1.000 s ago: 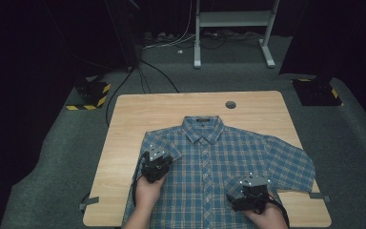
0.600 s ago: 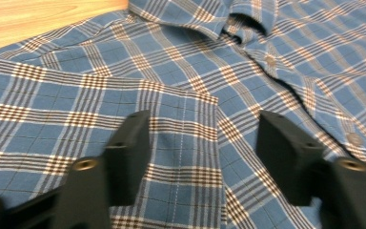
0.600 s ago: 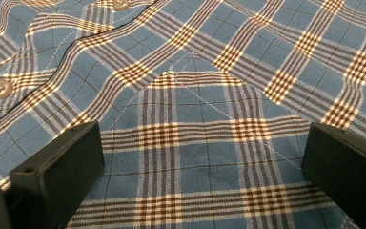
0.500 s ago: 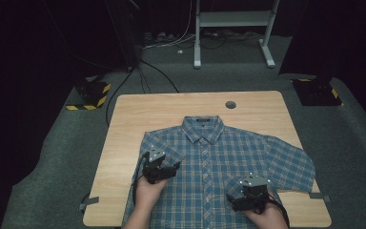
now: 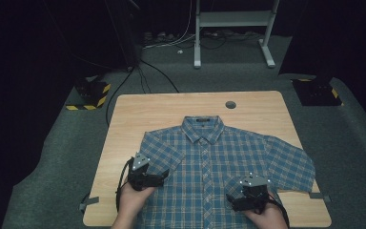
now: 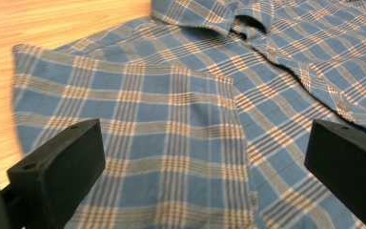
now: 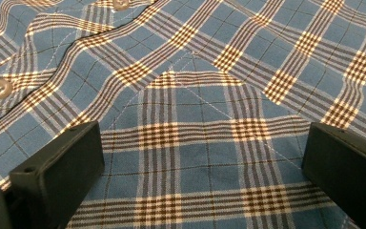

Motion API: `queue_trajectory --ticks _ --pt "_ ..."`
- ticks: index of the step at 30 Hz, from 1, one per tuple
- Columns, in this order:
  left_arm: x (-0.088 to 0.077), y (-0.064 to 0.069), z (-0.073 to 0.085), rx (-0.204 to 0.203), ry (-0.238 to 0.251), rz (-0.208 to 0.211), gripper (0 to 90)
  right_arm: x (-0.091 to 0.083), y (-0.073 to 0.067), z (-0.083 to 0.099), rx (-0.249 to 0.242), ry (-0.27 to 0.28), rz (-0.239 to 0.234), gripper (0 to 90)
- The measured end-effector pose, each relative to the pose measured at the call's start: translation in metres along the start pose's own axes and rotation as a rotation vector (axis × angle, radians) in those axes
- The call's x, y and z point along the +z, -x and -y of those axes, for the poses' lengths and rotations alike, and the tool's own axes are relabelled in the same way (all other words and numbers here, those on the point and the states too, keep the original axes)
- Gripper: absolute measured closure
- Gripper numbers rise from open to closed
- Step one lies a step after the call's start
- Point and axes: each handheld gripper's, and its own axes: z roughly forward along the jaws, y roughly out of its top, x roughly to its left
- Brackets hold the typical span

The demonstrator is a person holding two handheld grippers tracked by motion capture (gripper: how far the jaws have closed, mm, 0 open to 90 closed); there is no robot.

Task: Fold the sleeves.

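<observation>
A blue plaid short-sleeved shirt lies buttoned and face up on the wooden table, collar toward the far side. My left gripper hovers over the shirt's left sleeve. Its jaws have just been opening and now stand wide, with only flat fabric below them. My right gripper is low over the shirt's lower right front, near the button placket. It is open, and no cloth is pinched between its jaws.
The table has a round cable hole at the far middle. Its left strip is bare wood. On the floor are black boxes with yellow stripes, cables and a white stand's legs behind the table.
The left gripper's jaws went from shut to wide open, and it drew back a little toward the near left. The right gripper stayed where it was.
</observation>
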Motion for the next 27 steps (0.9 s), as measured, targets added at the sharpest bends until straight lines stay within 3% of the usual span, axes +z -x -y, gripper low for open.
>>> queue_trajectory --ticks 7,12,19,27 --pt "-0.02 -0.013 0.014 -0.003 -0.001 -0.034 0.2 0.0 0.0 0.0 0.0 0.0 0.0 0.0" --pt "-0.033 -0.025 0.03 -0.028 -0.015 -0.068 0.2 0.0 0.0 0.0 0.0 0.0 0.0 0.0" --pt "-0.048 -0.041 0.051 -0.051 -0.056 -0.112 0.2 0.0 0.0 0.0 0.0 0.0 0.0 0.0" --pt "-0.054 -0.045 0.071 -0.056 -0.108 -0.159 0.3 0.0 0.0 0.0 -0.003 0.0 -0.002 0.0"
